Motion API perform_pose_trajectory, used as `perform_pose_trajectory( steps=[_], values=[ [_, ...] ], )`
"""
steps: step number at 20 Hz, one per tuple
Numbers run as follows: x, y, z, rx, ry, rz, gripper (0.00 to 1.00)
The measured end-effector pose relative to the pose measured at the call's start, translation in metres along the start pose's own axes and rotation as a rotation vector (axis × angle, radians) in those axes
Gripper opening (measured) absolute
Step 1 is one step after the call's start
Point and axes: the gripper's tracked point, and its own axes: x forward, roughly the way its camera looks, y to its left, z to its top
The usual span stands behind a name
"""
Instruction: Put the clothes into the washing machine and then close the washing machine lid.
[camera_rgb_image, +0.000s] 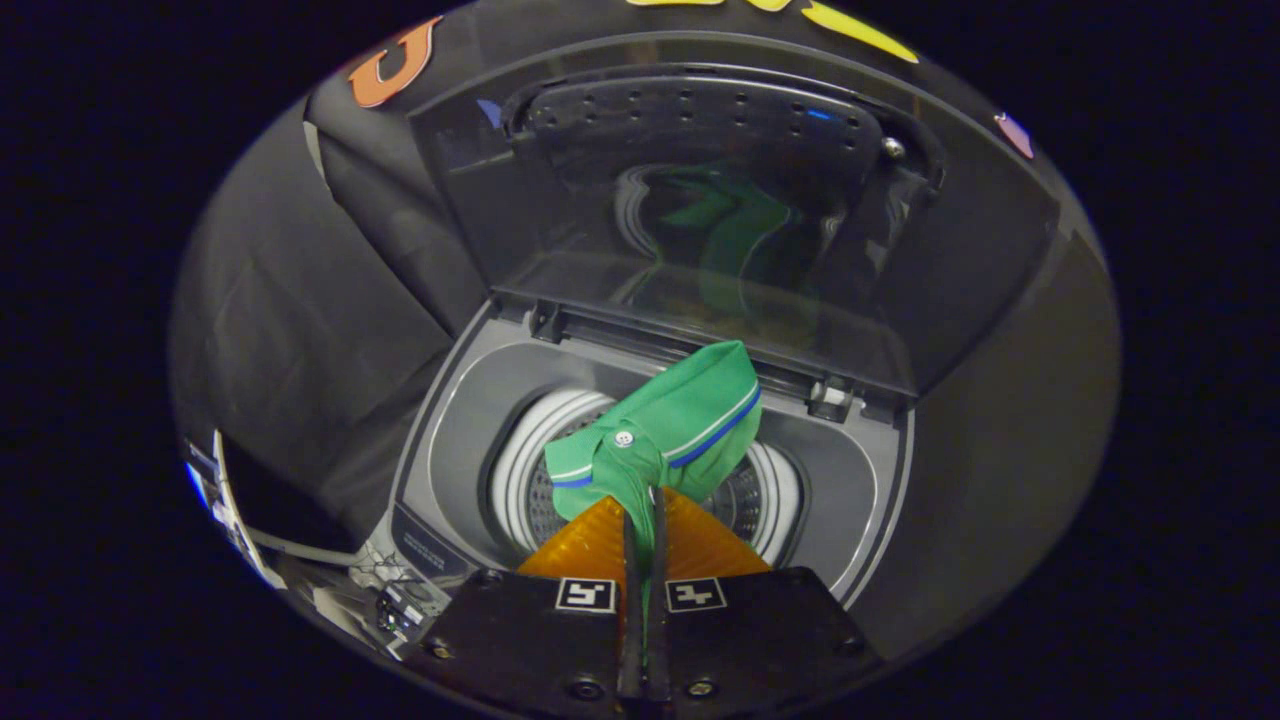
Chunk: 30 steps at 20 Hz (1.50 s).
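Gripper (645, 515): two orange fingers (590, 545) pressed together, black mounts with square markers behind them, clamped on a strip of green cloth that runs down between them.

Green shirt (675, 420): pinched at its lower fold between both fingertips, bulk bunched just ahead of and above them. White and blue stripes along collar and cuff edges; one white button showing near the collar. Suspended over the drum mouth, not resting on the tub floor.

Washing machine (455, 430): top-loader, grey top deck surrounding a round opening, directly beyond the fingers. Drum (535, 470): white ribbed ring with perforated metal wall below it, partly hidden by the shirt; contents beneath the shirt cannot be told.

Lid (700, 220): raised upright at the far side of the opening, hinged along the rear edge of the deck, dark translucent panel carrying a green reflection of the shirt.

Control panel (430, 545): dark strip on the near-left corner of the deck, left of the fingers.
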Motion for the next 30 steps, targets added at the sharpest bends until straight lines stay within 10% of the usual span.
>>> perform_pose_trajectory(
  steps=[9,12,30],
  values=[
    [0.0,-0.01,-0.001,0.04,-0.033,-0.045,0.27],
    [-0.004,-0.016,0.0,0.055,-0.063,-0.082,0.81],
    [-0.122,-0.015,0.063,-0.109,-0.434,-0.158,0.8]
  ],
)
